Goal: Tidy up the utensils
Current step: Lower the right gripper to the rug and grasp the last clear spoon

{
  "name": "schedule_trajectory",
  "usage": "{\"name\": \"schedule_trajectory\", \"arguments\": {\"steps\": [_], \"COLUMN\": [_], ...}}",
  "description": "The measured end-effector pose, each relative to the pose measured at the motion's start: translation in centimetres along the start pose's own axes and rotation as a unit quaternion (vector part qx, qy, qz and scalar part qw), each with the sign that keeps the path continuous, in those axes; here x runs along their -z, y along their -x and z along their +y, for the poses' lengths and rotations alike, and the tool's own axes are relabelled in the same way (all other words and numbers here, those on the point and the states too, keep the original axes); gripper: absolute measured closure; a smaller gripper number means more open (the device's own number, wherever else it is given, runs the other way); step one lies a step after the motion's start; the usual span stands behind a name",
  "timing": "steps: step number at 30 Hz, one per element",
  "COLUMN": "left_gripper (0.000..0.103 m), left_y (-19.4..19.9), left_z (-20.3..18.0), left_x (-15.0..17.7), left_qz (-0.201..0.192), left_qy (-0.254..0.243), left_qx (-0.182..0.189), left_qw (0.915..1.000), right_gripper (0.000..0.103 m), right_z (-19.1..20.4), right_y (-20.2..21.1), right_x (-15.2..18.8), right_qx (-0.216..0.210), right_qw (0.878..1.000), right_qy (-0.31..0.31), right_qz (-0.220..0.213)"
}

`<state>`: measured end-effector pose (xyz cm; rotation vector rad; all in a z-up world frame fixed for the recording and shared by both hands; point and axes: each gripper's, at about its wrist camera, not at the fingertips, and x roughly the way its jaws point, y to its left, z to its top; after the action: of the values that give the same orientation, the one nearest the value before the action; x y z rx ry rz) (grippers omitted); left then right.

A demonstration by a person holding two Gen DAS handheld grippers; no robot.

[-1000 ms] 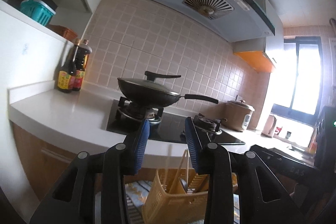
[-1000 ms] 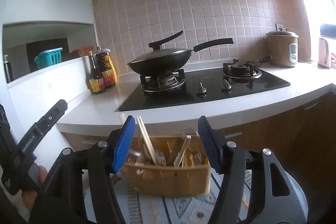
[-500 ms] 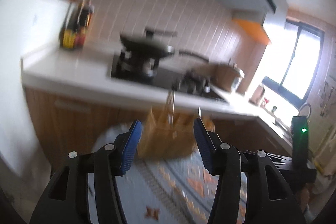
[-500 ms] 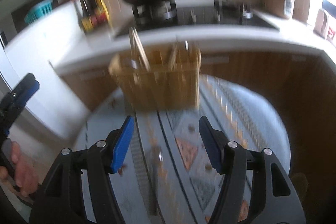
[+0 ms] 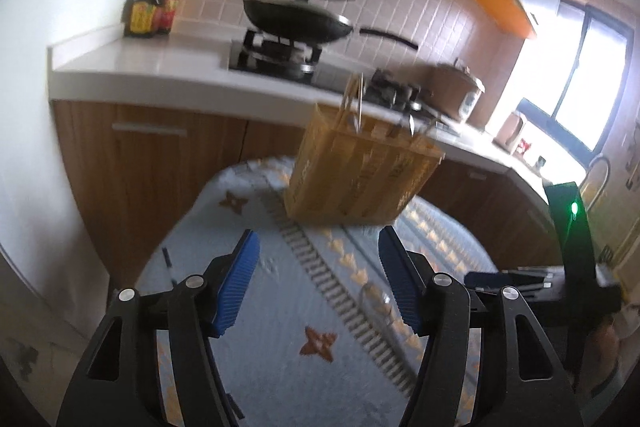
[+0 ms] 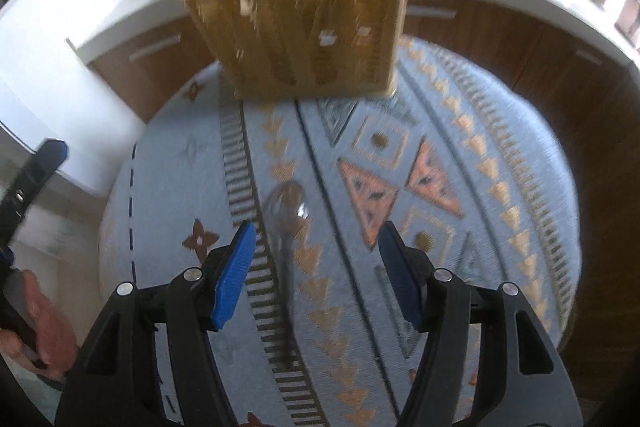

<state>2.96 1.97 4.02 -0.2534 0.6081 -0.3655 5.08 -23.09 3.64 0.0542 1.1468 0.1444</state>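
A yellow slotted utensil basket [image 5: 360, 179] [image 6: 304, 27] stands at the far end of a round table under a light-blue patterned cloth [image 6: 480, 187], with chopsticks and other utensils sticking out of it. A metal spoon [image 6: 286, 211] lies on the cloth, bowl toward the basket; its handle runs back between my right gripper's fingers. My right gripper [image 6: 317, 229] hangs open above it, tilted steeply down, and grips nothing. My left gripper [image 5: 318, 239] points toward the basket; its jaws are opening with nothing between them. The spoon's bowl [image 5: 376, 301] shows faintly by its right finger.
Behind the table runs a white counter [image 5: 160, 67] on wooden cabinets, with a lidded wok [image 5: 296, 21] on the stove, sauce bottles [image 5: 156, 3] and a rice cooker [image 5: 460, 91]. A white wall stands on the left. A hand [image 6: 44, 331] holds the other gripper at the table's left edge.
Both grippers have sunk and tipped down from the stove toward the table. The left jaws have widened. The spoon on the cloth has come into the right wrist view.
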Motion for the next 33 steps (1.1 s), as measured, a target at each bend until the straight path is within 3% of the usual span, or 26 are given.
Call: {"name": "schedule_trajectory", "arguments": {"steps": [4, 7, 9, 11, 12, 17, 20, 28, 33], "left_gripper": [0.043, 0.043, 0.043, 0.043, 0.043, 0.043, 0.043, 0.043, 0.043], "left_y": [-1.7, -2.3, -2.7, -2.6, -2.9, -4.2, -5.2, -6.6, -7.0], "left_z": [0.4, 0.6, 0.9, 1.0, 0.8, 0.8, 0.9, 2.0, 2.6], "left_x": [0.9, 1.3, 1.7, 2.6, 3.2, 3.9, 4.0, 4.8, 4.9], "left_qz": [0.029, 0.032, 0.012, -0.039, -0.047, -0.029, -0.011, 0.025, 0.038], "left_qy": [-0.002, -0.012, -0.017, -0.029, -0.042, -0.039, -0.037, -0.014, 0.000], "left_qx": [-0.008, -0.011, -0.018, -0.048, -0.062, -0.043, -0.047, -0.058, -0.055], "left_qw": [0.9995, 0.9994, 0.9996, 0.9976, 0.9961, 0.9979, 0.9982, 0.9979, 0.9978], "right_gripper": [0.054, 0.055, 0.055, 0.055, 0.055, 0.057, 0.066, 0.069, 0.092], "right_z": [0.3, 0.5, 0.5, 0.6, 0.7, 1.7, 2.7, 5.5, 7.0], "right_y": [-2.9, -4.4, -5.3, -6.5, -6.9, -8.4, -9.0, -9.9, -10.4], "right_x": [-0.3, -0.5, -0.6, -0.7, -0.7, -1.0, -1.3, -1.3, -1.3], "right_qx": [-0.028, -0.030, -0.027, -0.030, -0.029, -0.014, -0.006, 0.044, 0.050], "right_qw": [0.998, 0.997, 0.997, 0.995, 0.995, 0.994, 0.993, 0.992, 0.990], "right_qy": [-0.003, -0.003, -0.003, -0.005, -0.005, 0.010, 0.015, 0.039, 0.056], "right_qz": [0.054, 0.067, 0.078, 0.095, 0.100, 0.111, 0.114, 0.108, 0.122]}}
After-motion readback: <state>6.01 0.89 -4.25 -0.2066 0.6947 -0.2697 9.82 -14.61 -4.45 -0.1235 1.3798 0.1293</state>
